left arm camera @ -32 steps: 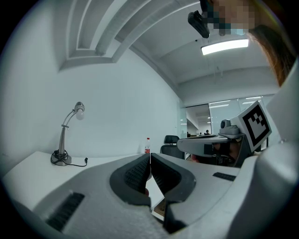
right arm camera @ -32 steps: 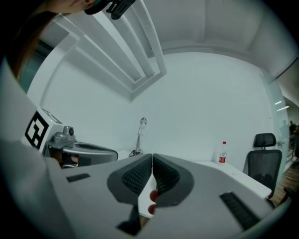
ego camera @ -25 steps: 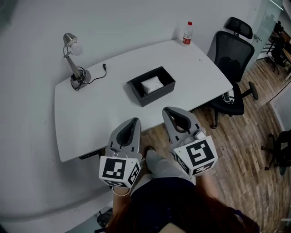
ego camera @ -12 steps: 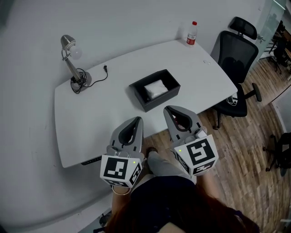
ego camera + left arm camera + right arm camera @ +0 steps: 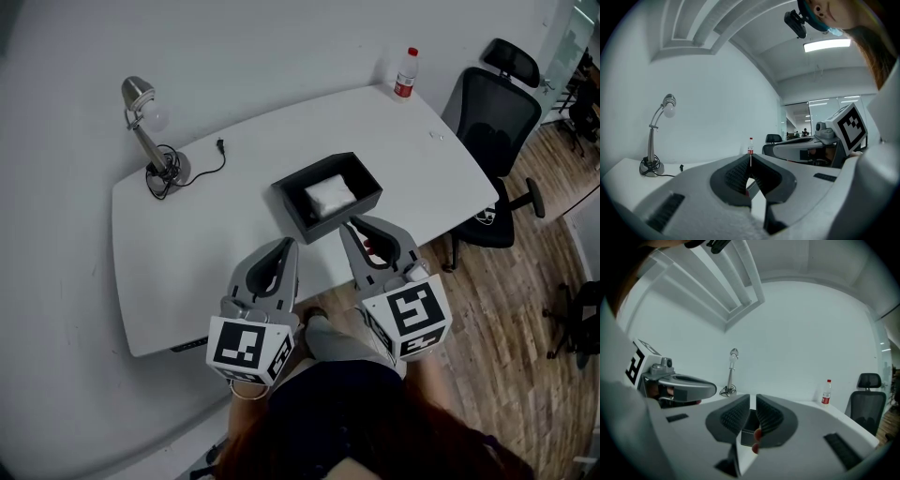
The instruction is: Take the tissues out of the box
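A black open-topped box point(image 5: 325, 200) stands near the front edge of the white table point(image 5: 202, 244), with a white stack of tissues point(image 5: 330, 194) inside it. My right gripper point(image 5: 348, 225) hovers over the table's front edge, its tips just short of the box's near wall. Its jaws are opening, a narrow gap shows and nothing is between them point(image 5: 753, 400). The box point(image 5: 749, 430) shows dark through that gap. My left gripper point(image 5: 284, 245) sits to the left of the right one at the table edge, tips touching and empty point(image 5: 750, 158).
A desk lamp point(image 5: 145, 127) with a coiled cord stands at the table's far left. A red-capped bottle point(image 5: 405, 73) is at the far right corner. A black office chair point(image 5: 495, 117) stands right of the table on the wooden floor point(image 5: 511, 300).
Both grippers have come forward to the table's front edge, so the box lies closer to the right gripper's tips. The right jaws have parted slightly.
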### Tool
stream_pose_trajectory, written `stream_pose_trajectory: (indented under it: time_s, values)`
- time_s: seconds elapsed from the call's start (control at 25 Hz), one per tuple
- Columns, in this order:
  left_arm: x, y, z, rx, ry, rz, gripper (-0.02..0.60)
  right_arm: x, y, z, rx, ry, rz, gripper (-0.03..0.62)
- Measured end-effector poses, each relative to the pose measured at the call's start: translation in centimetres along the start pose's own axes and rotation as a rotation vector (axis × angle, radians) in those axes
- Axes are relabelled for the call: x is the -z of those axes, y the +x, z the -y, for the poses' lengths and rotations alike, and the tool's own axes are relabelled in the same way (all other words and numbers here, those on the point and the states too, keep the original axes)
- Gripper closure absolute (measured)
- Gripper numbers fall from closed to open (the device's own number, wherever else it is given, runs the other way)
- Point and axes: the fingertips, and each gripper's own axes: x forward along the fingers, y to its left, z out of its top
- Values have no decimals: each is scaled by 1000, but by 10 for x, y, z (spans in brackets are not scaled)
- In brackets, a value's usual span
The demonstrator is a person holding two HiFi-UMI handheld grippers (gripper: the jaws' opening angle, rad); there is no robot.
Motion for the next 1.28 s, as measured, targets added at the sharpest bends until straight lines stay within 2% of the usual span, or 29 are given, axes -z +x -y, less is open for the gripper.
stream_pose_trajectory:
  time_s: [1.28]
  values:
    - [19, 83, -54, 47, -52, -63, 555, 61, 101, 34, -74, -22, -288, 351]
